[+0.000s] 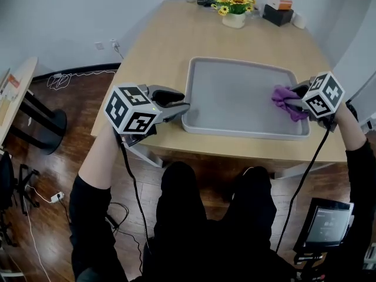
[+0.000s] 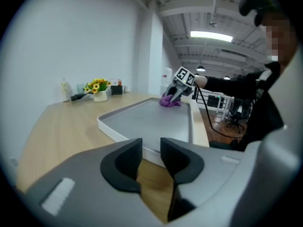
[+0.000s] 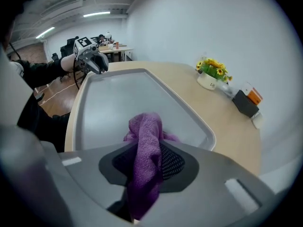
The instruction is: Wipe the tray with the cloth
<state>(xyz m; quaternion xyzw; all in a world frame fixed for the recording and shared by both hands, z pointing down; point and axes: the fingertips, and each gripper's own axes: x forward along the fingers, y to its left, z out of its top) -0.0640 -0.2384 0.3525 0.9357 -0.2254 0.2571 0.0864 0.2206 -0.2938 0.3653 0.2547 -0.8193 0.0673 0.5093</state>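
Observation:
A grey tray lies on the wooden table, close to its front edge. My right gripper is shut on a purple cloth and holds it over the tray's right end. In the right gripper view the cloth bunches between the pads and hangs over the tray. My left gripper sits at the tray's left front corner with its jaws a little apart. Only table wood and the tray's rim show in the gap of the left gripper.
A pot of yellow flowers and a black box with an orange box on it stand at the table's far end. The person's legs are under the front edge. A small screen stands at the lower right, a side table at the left.

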